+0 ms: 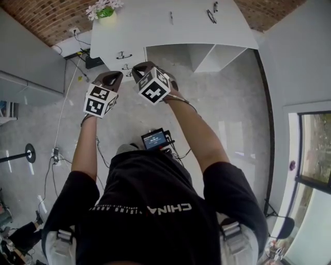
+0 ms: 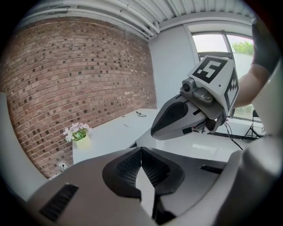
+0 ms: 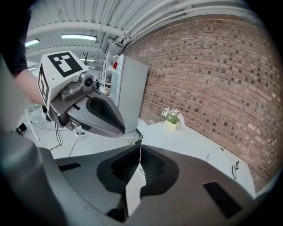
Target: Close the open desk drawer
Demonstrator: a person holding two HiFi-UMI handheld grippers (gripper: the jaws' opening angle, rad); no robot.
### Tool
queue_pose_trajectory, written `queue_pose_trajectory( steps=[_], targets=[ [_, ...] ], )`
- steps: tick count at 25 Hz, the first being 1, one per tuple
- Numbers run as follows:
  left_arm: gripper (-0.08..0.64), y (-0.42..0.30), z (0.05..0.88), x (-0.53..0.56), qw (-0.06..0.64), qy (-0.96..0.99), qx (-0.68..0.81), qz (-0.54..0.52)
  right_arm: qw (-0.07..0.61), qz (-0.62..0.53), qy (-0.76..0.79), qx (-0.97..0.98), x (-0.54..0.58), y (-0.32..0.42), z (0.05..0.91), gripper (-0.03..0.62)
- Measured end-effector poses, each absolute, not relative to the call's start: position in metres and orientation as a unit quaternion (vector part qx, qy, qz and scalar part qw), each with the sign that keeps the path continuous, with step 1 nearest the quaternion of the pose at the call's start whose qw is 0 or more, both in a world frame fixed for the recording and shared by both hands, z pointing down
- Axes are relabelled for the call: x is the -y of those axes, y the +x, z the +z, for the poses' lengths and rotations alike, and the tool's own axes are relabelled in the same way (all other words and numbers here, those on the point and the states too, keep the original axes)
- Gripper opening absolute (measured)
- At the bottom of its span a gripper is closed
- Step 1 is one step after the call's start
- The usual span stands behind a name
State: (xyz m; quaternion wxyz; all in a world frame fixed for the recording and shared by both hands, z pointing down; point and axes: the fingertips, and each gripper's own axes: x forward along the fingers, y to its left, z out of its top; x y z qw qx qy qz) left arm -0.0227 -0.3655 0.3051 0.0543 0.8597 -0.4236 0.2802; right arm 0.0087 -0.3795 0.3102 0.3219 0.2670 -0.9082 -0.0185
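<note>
The white desk [image 1: 170, 31] stands ahead of me. At its left end are drawer fronts with dark handles [image 1: 124, 55]; how far any drawer stands out I cannot tell. My left gripper [image 1: 111, 77] and right gripper [image 1: 138, 69] are raised side by side in front of those drawers, apart from them. Both are shut with nothing between the jaws. In the left gripper view the shut left gripper [image 2: 141, 151] points over the desk top [image 2: 117, 130], with the right gripper [image 2: 177, 118] beside it. The right gripper view shows the shut right gripper [image 3: 140, 148] and the left gripper [image 3: 99, 115].
A small flower pot [image 1: 105, 10] sits on the desk's far left corner by the brick wall [image 1: 46, 18]. Small dark items [image 1: 211, 15] lie on the desk top. An open shelf [image 1: 217, 56] is under its right side. Cables [image 1: 57, 155] run over the floor at left.
</note>
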Motion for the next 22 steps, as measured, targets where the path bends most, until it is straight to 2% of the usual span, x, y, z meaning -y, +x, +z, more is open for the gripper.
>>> queue_pose_trajectory(
  steps=[9, 22],
  targets=[
    [0.012, -0.011, 0.283, 0.298, 0.029, 0.871, 0.415, 0.262, 0.332, -0.060, 0.267, 0.903, 0.309, 0.008, 0.287, 0.017],
    [0.012, -0.035, 0.298, 0.097, 0.031, 0.862, 0.426, 0.273, 0.337, -0.093, 0.266, 0.898, 0.109, -0.014, 0.291, 0.016]
  ],
)
